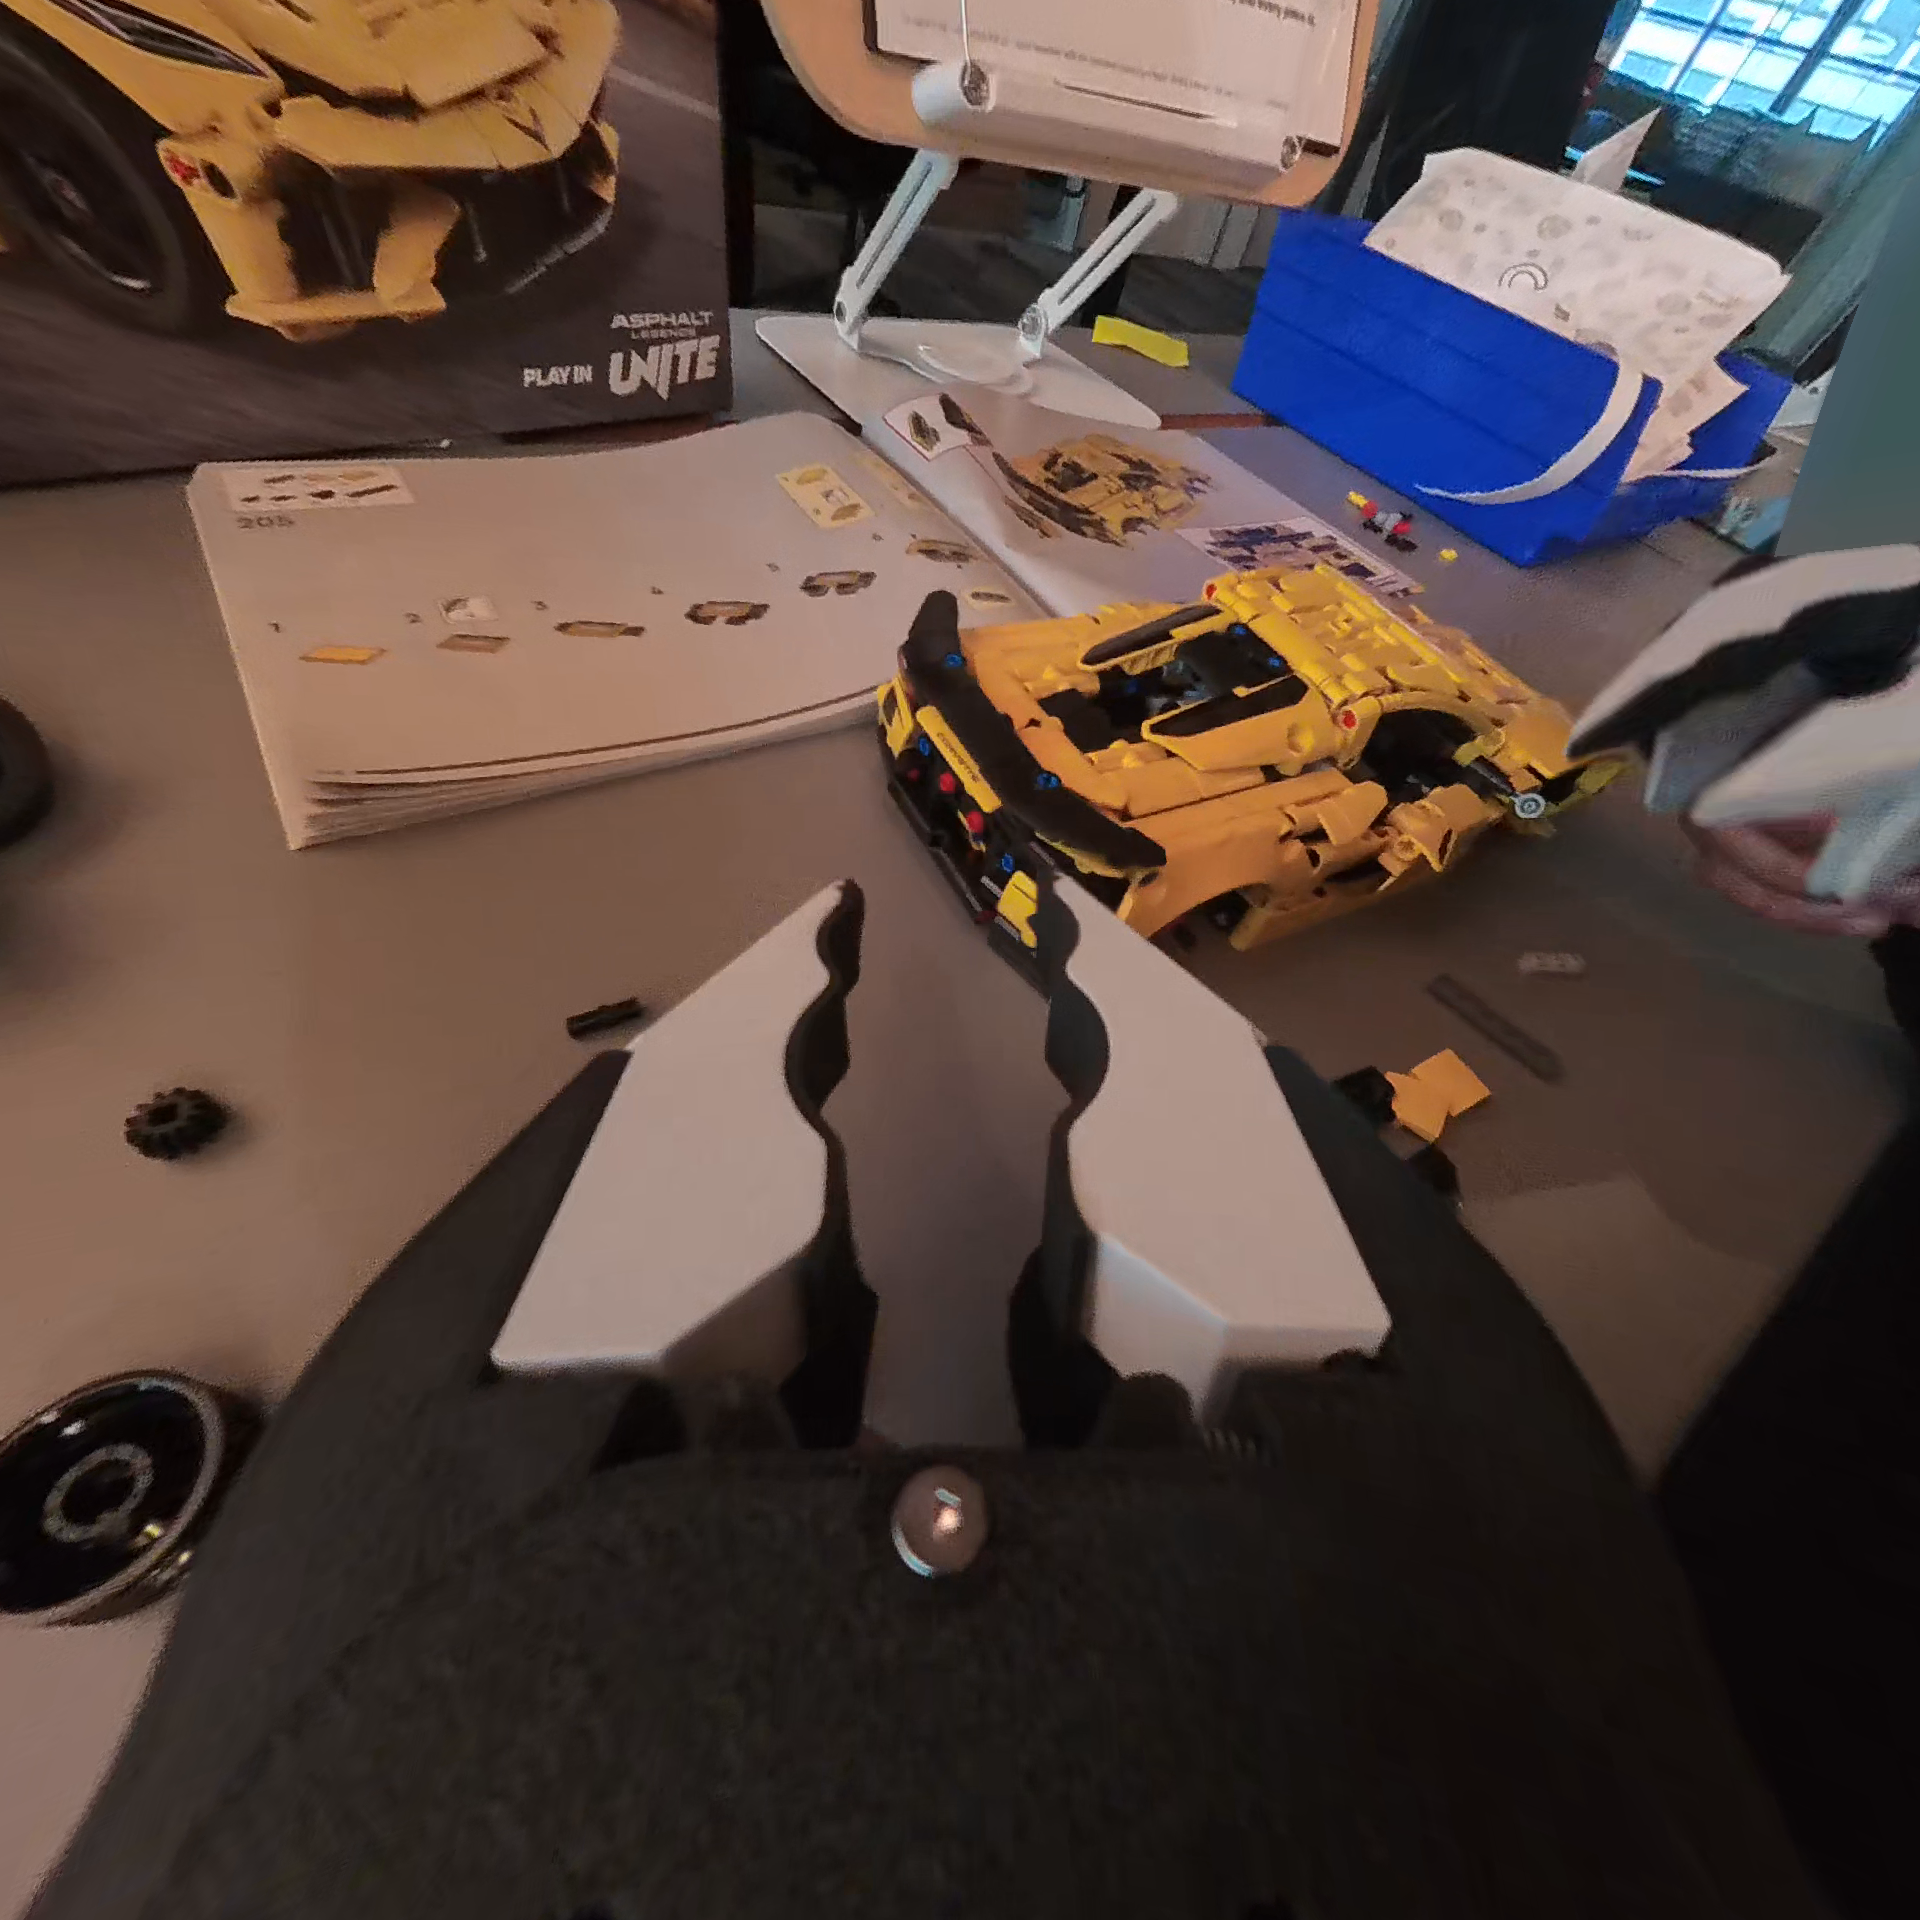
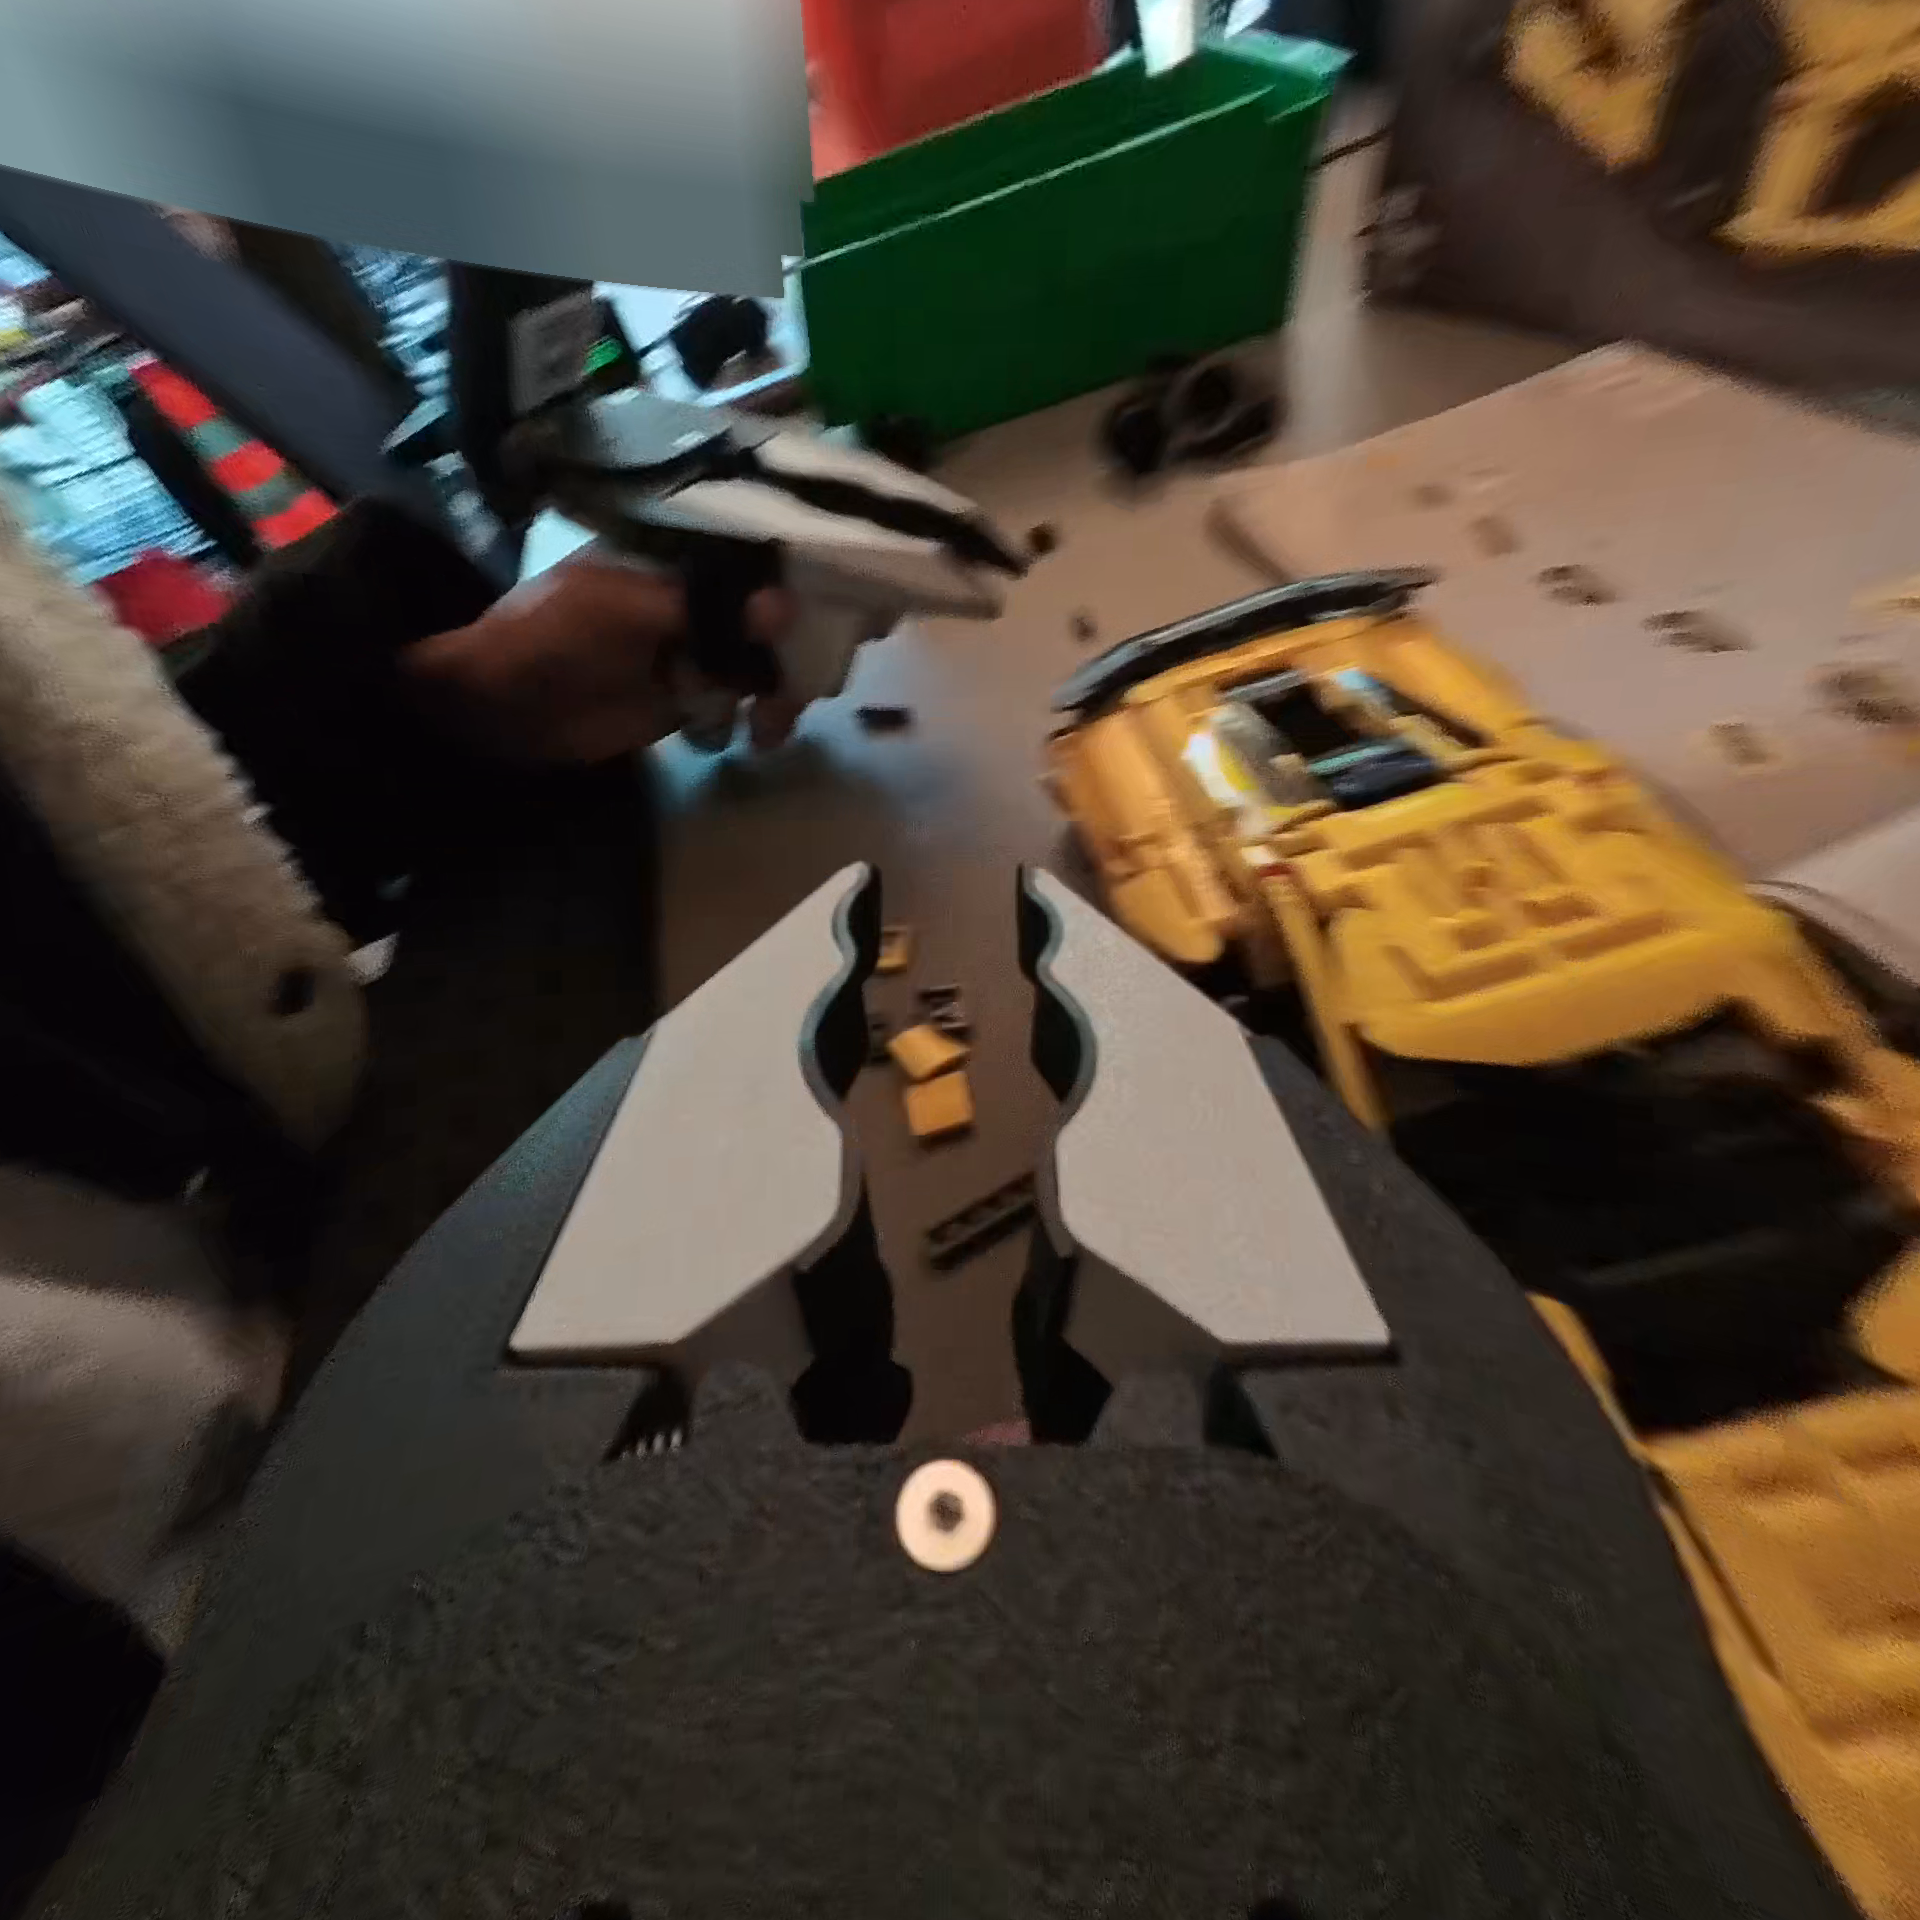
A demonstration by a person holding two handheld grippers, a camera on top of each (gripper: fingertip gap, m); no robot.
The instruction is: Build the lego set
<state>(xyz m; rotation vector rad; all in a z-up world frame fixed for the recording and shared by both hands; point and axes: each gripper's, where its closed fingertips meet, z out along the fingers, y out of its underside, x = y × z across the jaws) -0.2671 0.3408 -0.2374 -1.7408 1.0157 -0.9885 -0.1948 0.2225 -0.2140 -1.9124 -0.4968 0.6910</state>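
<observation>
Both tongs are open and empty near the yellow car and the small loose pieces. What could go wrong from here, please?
1. The left tongs hover close to the tail of the yellow car; a careless move could knock its black rear wing loose.
2. The right tongs hang over small yellow pieces; a pinch might scatter them across the table.

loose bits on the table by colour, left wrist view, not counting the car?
Black: 4: gear, pin, wheel, long beam
Yellow: 1: small panel cluster
Mixed red/yellow/black: 1: tiny cluster by blue bin
Total: 6
</observation>
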